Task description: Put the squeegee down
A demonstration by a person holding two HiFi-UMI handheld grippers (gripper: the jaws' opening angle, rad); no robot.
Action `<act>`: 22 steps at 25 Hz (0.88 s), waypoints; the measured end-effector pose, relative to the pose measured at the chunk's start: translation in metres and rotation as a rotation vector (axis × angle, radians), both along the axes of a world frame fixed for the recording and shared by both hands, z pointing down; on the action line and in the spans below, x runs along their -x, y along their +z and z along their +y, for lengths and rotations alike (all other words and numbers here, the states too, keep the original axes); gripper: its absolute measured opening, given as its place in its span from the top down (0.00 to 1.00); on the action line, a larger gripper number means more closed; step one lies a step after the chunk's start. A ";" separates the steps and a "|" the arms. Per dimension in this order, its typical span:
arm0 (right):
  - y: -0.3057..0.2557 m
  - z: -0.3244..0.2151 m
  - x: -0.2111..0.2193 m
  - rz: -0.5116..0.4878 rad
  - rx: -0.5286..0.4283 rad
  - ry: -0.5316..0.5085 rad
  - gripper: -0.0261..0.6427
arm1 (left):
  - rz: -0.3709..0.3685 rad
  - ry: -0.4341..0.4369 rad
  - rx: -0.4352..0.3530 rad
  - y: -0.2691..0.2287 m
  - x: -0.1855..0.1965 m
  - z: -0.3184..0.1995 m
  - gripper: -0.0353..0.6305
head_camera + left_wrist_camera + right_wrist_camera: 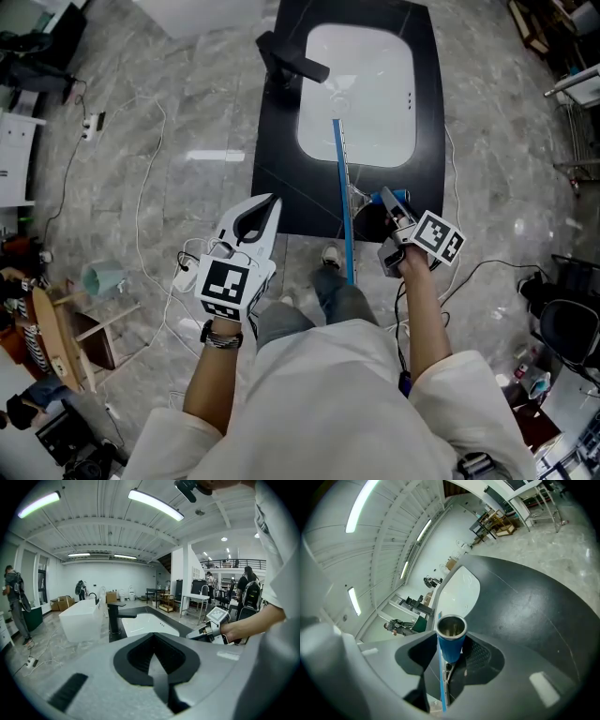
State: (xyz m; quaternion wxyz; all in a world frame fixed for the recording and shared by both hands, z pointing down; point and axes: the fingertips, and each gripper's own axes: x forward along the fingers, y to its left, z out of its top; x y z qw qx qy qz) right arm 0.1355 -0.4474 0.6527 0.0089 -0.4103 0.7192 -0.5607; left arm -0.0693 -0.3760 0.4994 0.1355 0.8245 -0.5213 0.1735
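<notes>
The squeegee has a long blue blade (342, 187) lying across the black counter (281, 187) with its far end on the white basin's rim (323, 150). Its blue handle (390, 201), a tube with a metal end (451, 639), sits between the jaws of my right gripper (392, 223) at the counter's near right corner. The jaws stand open around the handle, and a dark gap shows beside it in the right gripper view. My left gripper (266, 214) hovers at the counter's near left corner, shut and empty, its jaws meeting (154, 674). It points toward the basin (145, 625).
A black faucet (286, 61) stands at the basin's far left. Cables and a power strip (91, 127) lie on the marble floor at left. A wooden stool (89, 328) is at lower left and a black chair (572, 328) at right. A white tub (82, 618) stands beyond.
</notes>
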 end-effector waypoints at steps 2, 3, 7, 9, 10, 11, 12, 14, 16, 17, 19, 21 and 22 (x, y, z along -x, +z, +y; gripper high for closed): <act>0.003 0.002 -0.001 -0.023 0.029 -0.005 0.70 | 0.004 0.006 0.000 0.001 -0.003 -0.001 0.95; 0.005 0.004 -0.002 -0.033 0.044 -0.006 0.70 | 0.006 0.009 -0.003 0.001 -0.005 -0.001 0.95; 0.010 0.010 -0.006 -0.039 0.070 -0.029 0.69 | 0.012 0.016 -0.017 -0.002 -0.012 -0.001 0.95; 0.012 0.010 -0.009 -0.032 0.072 -0.030 0.69 | 0.012 0.019 -0.015 -0.001 -0.013 -0.002 0.95; 0.014 0.010 -0.011 -0.027 0.073 -0.029 0.69 | 0.012 0.019 -0.013 0.000 -0.013 -0.002 0.95; 0.015 0.009 -0.012 -0.022 0.075 -0.030 0.69 | 0.013 0.018 -0.010 0.000 -0.012 -0.002 0.95; 0.016 0.009 -0.013 -0.018 0.077 -0.034 0.68 | 0.014 0.017 -0.009 0.001 -0.012 -0.001 0.95; 0.018 0.009 -0.014 -0.010 0.077 -0.048 0.66 | 0.014 0.016 -0.006 0.002 -0.012 0.000 0.95; 0.017 0.010 -0.015 -0.001 0.070 -0.061 0.65 | 0.014 0.019 -0.005 0.002 -0.014 0.002 0.95; 0.016 0.010 -0.016 0.002 0.066 -0.064 0.65 | 0.015 0.021 -0.005 0.002 -0.016 0.002 0.95; 0.015 0.009 -0.017 0.006 0.058 -0.065 0.64 | 0.017 0.024 -0.006 0.001 -0.018 0.001 0.95; 0.014 0.006 -0.020 0.025 0.040 -0.062 0.62 | 0.018 0.027 -0.005 0.001 -0.018 0.000 0.95; 0.013 0.004 -0.021 0.044 0.026 -0.065 0.61 | 0.018 0.028 -0.004 0.002 -0.018 0.000 0.95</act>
